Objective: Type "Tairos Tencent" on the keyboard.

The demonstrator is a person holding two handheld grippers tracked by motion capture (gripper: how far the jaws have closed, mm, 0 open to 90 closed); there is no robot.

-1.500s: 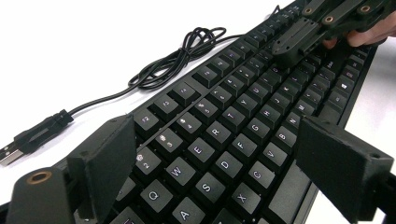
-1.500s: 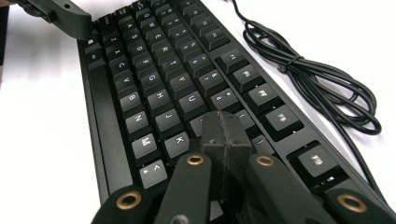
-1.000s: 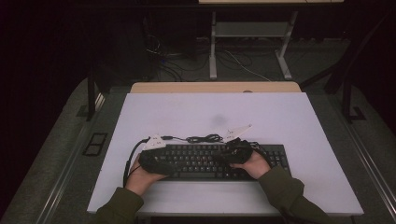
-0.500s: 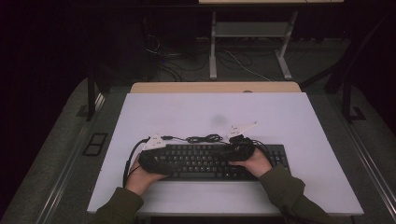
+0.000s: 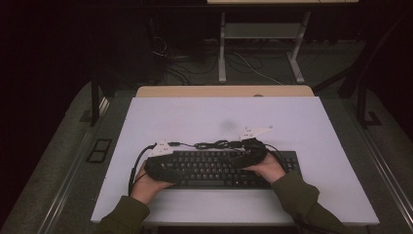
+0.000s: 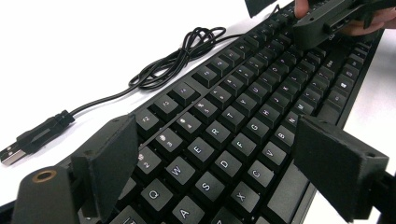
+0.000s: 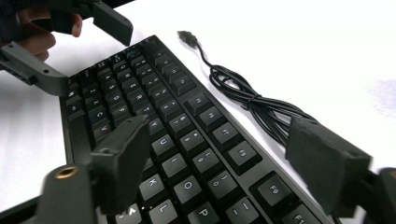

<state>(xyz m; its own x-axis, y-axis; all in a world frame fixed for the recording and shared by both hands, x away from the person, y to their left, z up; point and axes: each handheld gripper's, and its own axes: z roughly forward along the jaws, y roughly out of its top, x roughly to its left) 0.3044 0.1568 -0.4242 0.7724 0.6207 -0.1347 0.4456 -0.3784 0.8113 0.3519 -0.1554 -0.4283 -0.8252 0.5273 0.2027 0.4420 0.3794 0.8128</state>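
A black keyboard (image 5: 219, 168) lies flat on the white worktop (image 5: 204, 117), toward the six o'clock edge in the high view. The left gripper (image 6: 219, 163) hovers over its letter keys, fingers apart with nothing between them. The right gripper (image 7: 224, 163) has just been opening; its fingers stand wide above the keys (none pressed on). The coiled cable (image 5: 214, 144) rests just beyond the keyboard, at twelve o'clock.
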